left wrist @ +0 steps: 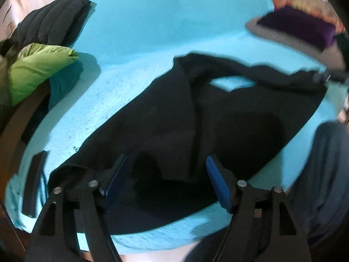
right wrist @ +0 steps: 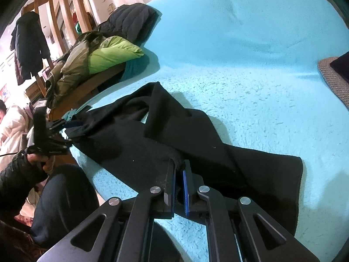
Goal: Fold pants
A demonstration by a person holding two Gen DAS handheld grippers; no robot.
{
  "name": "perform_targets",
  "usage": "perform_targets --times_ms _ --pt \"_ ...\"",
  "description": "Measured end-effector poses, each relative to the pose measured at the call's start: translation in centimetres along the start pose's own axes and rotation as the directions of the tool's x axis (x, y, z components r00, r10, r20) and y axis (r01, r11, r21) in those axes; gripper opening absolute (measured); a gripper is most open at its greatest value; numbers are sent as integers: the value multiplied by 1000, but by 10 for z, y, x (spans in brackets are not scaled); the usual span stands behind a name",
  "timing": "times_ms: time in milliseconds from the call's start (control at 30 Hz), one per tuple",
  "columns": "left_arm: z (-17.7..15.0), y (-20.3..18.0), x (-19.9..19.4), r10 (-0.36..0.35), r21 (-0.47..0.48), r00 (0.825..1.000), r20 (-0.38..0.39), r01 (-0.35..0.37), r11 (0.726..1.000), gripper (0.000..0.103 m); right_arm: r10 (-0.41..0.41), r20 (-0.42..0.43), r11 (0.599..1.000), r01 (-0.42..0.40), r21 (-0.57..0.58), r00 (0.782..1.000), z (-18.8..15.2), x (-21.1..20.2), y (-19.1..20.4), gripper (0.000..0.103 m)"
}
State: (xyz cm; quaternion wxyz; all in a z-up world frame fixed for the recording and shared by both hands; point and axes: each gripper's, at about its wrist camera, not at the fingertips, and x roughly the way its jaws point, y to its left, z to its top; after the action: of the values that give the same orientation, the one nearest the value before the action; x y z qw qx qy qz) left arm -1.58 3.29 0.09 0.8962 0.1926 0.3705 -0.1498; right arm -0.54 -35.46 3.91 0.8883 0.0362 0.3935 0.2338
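Lying across a turquoise fleece blanket, the black pants are partly doubled over, one leg crossing the other in a loose diagonal with a small window of blanket showing through near the far fold. The right hand-held gripper has its jaws pinched shut on a raised ridge of the fabric near the middle of the garment, which I judge serves to anchor that layer while the other end is handled. The left hand-held gripper hovers over the near end of the pants with its blue pads spread wide and nothing pressed between them; the cloth lies beneath and between them, not gripped. That spread stance suggests it has either let go of an edge or is lining up to take a new one. In the right wrist view the left hand-held gripper appears at the garment's far left end, held by a hand in a dark sleeve. A green jacket and a dark puffer jacket sit piled well apart at the blanket's edge, and a woven mat lies off to the right, leaving the middle free for folding. The fold looks unfinished, as the legs are still skewed.
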Motion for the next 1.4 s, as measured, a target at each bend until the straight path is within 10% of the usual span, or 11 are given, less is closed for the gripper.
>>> perform_targets --times_ms 133,200,367,567,700,900,1033,1200,1400 --pt "0 5 3 12 17 1000 11 -12 1000 73 0 7 1000 0 5 1000 2 0 -1 5" --pt "0 10 6 20 -1 1000 -9 -20 1000 25 4 8 1000 -5 9 1000 3 0 -2 5" --pt "8 44 0 -95 -178 995 9 95 979 10 7 25 1000 -8 24 1000 8 -5 -7 5" --pt "34 124 4 -45 -416 995 85 76 906 9 3 124 990 -20 138 992 46 -23 -41 4" --pt "44 183 26 -17 -589 995 103 75 805 8 13 244 979 -62 196 970 79 -58 -50 4" --pt "33 217 58 6 -727 992 129 91 681 8 92 419 992 -120 42 903 100 -137 10 4" --pt "35 212 78 2 -748 993 114 85 659 8 144 451 986 -168 13 881 97 -159 36 3" --pt "42 211 94 -21 -771 996 81 76 632 9 51 389 990 -98 103 920 104 -120 1 3" --pt "50 218 99 16 -795 999 41 23 606 19 -221 165 919 148 366 961 114 -18 -138 10"
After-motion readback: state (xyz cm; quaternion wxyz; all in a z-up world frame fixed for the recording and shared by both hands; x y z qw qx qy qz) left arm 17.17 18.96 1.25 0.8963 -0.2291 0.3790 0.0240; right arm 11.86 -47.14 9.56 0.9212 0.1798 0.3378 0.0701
